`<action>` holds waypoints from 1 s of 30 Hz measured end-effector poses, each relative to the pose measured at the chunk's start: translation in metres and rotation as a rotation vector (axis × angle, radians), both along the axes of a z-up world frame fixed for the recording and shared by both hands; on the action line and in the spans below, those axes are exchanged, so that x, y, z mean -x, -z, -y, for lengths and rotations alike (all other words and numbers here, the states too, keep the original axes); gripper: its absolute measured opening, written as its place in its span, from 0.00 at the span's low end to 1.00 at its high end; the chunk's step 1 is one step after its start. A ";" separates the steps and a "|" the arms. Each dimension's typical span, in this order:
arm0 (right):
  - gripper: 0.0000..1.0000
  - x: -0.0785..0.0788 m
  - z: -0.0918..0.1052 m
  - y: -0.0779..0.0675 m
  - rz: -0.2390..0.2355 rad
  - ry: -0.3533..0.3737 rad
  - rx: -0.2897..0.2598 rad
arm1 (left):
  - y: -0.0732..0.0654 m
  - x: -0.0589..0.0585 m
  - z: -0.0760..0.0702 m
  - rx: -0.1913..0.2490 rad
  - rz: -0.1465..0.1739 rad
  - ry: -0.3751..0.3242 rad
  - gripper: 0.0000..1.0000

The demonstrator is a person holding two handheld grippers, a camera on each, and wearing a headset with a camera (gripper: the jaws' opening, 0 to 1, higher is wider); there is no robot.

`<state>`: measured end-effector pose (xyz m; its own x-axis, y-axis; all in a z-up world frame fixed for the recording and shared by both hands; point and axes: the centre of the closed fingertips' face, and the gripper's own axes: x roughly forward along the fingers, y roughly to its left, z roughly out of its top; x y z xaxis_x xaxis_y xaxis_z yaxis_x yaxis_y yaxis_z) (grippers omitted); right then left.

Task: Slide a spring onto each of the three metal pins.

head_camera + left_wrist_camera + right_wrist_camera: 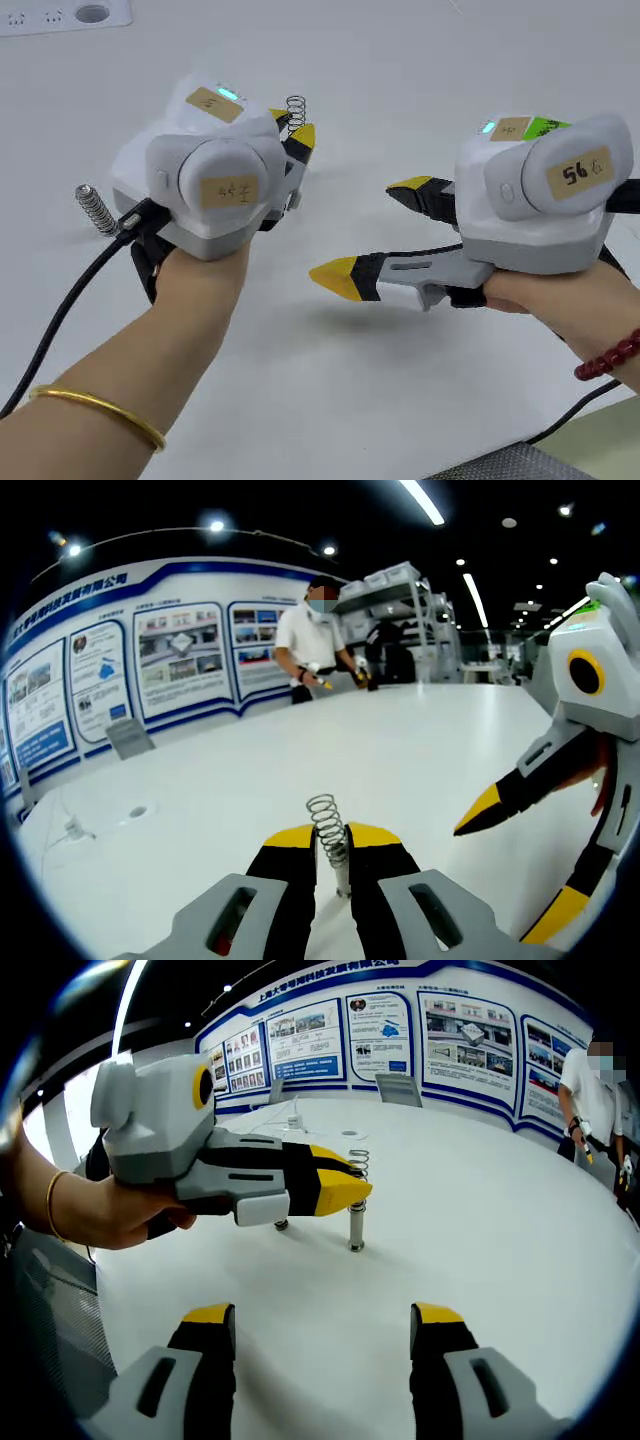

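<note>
White table — a person in white stands beyond, poster boards behind.

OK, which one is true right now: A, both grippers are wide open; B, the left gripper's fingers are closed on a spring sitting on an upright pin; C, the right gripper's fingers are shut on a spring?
B: in the left gripper view the left gripper pinches the spring on the upright pin, while the right gripper stands open, holding nothing.
</note>
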<state>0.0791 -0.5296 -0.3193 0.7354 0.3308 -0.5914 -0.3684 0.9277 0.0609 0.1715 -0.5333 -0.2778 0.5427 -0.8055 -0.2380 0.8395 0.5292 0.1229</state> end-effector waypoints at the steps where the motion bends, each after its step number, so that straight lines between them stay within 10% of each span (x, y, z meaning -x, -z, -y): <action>1: 0.72 0.000 0.000 0.000 0.000 0.000 0.000 | 0.000 0.000 0.000 -0.003 0.001 0.003 0.11; 30: 0.72 -0.001 0.000 -0.001 0.003 0.002 -0.002 | 0.018 0.004 -0.003 -0.072 -0.051 0.015 0.16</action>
